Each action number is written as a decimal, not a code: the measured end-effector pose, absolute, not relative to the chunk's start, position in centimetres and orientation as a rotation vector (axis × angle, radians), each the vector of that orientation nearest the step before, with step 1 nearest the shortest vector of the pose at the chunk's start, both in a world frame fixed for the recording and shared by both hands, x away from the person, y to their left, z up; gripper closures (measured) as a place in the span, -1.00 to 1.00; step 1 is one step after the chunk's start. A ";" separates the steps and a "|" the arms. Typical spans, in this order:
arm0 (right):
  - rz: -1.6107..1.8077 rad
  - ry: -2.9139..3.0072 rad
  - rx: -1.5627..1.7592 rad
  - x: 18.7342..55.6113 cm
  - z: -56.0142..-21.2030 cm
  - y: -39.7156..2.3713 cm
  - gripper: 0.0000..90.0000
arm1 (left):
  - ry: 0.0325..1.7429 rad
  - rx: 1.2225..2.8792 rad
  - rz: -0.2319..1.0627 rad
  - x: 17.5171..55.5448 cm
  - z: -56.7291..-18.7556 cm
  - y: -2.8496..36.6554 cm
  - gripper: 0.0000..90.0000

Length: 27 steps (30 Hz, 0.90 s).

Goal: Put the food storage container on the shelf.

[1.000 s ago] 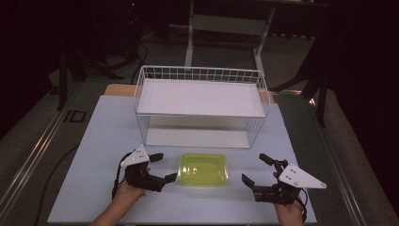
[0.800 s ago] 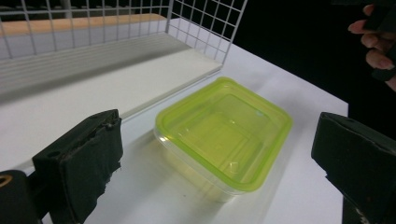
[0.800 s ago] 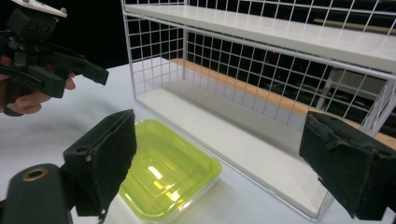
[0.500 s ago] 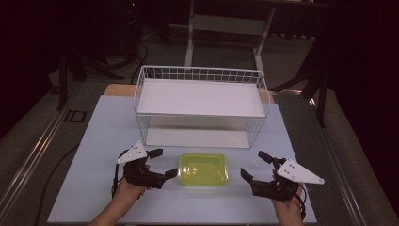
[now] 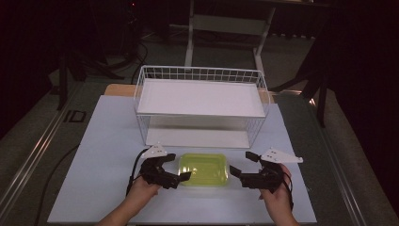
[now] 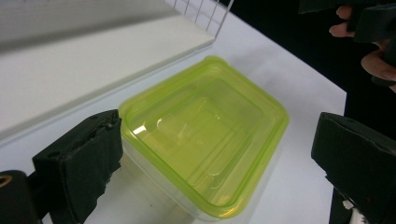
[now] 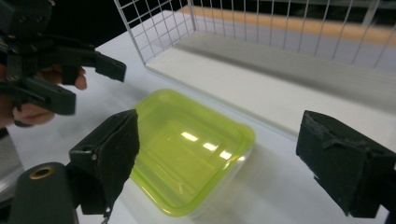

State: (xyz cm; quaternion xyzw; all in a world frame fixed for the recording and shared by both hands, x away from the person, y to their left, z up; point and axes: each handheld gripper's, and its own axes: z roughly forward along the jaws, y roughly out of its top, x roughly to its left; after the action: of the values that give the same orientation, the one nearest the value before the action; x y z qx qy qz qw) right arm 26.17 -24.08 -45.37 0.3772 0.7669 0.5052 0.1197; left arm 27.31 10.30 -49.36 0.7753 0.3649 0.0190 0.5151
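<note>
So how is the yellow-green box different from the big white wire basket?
The yellow-green box is see-through plastic with solid walls; the wire basket is white with open grid sides. The box is small and low, while the basket is much wider and taller. The box sits near the person, between the left claw and the right claw; the basket stands behind it, farther away. Both are rectangular and rest on the white table.

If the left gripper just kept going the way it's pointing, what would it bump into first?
Most likely the yellow-green lidded container: the left gripper has open jaws aimed at its near end, one nearly touching.
</note>
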 end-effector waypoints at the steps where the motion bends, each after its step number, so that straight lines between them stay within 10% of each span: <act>1: 1.445 2.253 1.126 26.4 -45.5 -23.8 -0.72 | 0.889 1.862 0.037 27.4 -49.4 10.2 -0.93; 9: 1.355 2.319 1.430 28.8 -47.3 -23.1 -0.70 | 1.043 1.859 -0.063 28.6 -50.1 10.3 -0.92; 27: 1.272 2.380 1.855 30.1 -50.5 -22.9 0.31 | 1.287 1.839 -0.160 29.1 -52.0 10.6 0.44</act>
State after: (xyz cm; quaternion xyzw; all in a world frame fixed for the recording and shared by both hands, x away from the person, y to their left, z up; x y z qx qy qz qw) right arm 30.08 -22.88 -50.49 0.5651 0.7253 0.3876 -0.0666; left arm 29.13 10.55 -51.99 0.7373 0.5162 -0.0640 0.4311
